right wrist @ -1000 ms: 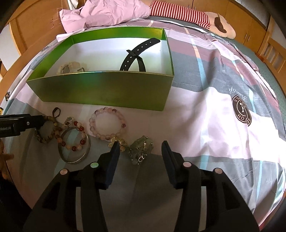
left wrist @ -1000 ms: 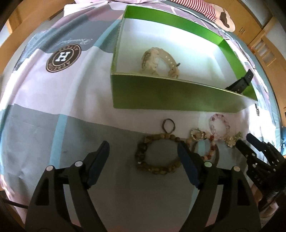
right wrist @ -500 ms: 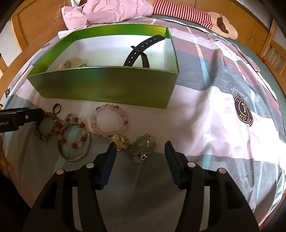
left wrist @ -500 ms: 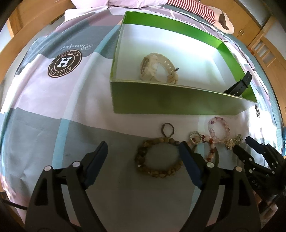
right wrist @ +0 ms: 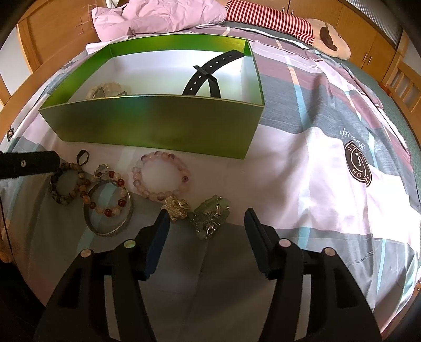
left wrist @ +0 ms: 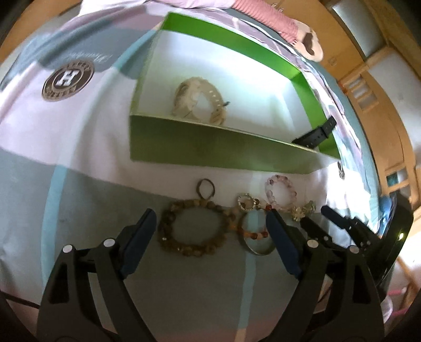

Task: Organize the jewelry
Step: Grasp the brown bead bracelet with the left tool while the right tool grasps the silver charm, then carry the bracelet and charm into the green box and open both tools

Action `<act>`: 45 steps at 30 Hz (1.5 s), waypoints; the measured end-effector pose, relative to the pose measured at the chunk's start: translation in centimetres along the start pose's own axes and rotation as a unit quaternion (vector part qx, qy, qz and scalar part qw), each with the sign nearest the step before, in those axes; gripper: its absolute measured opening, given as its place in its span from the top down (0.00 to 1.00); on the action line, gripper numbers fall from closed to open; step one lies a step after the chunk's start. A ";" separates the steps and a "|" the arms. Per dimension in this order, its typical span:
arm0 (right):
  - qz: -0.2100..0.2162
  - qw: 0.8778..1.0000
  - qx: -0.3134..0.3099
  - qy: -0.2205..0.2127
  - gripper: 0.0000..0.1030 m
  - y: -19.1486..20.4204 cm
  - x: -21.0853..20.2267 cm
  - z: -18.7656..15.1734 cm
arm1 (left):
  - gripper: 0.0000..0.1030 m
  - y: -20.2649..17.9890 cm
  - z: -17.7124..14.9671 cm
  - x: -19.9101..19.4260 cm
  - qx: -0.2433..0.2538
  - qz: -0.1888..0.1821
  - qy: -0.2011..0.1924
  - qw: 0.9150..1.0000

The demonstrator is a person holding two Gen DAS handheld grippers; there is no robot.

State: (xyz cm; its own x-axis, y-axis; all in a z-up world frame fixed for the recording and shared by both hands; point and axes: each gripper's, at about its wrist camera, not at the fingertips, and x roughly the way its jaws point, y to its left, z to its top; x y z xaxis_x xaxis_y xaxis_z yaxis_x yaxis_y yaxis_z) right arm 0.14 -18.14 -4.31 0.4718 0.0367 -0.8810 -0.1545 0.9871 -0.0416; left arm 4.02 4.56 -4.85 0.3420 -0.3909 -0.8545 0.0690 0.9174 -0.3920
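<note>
Jewelry lies on the bedspread (right wrist: 302, 168) in front of the green box (right wrist: 158, 123). The left gripper (left wrist: 210, 223) stands wide apart around the brown bead bracelet (left wrist: 194, 227); its jaws have just been opening. The right gripper (right wrist: 206, 226) stands apart, nothing pressed, around the green pendant (right wrist: 210, 214).

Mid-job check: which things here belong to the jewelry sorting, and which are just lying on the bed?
Job:
green box
brown bead bracelet
pink bead bracelet
red-and-white bead bracelet
metal bangle
gold charm
green pendant

Lying about:
pink cloth
striped plush toy
</note>
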 end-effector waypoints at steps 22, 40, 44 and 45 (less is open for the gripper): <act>-0.015 1.000 -0.026 0.008 0.43 1.1 1.4 0.1 | 0.13 -0.9 -0.8 2.8 0.109 0.215 0.021 0.970; 0.016 0.996 0.008 -0.083 0.84 -0.6 -2.5 1.5 | 0.89 -1.3 0.2 -2.0 0.099 0.135 -0.036 0.985; 0.021 0.995 0.021 -0.095 0.84 -0.9 -3.2 1.7 | 0.89 -2.0 0.2 -3.7 0.104 0.122 -0.063 0.985; 0.026 0.995 0.024 -0.095 0.84 -1.0 -3.5 2.0 | 0.90 -2.2 0.3 -4.2 0.106 0.120 -0.070 0.985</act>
State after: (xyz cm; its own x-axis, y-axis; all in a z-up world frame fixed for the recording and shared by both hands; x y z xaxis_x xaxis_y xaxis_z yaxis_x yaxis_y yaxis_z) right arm 0.36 -18.94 -0.22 0.6211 0.1115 -0.7757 -0.1430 0.9893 0.0277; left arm 2.70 4.16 -0.26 0.4965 -0.1603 -0.8531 0.1591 0.9830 -0.0921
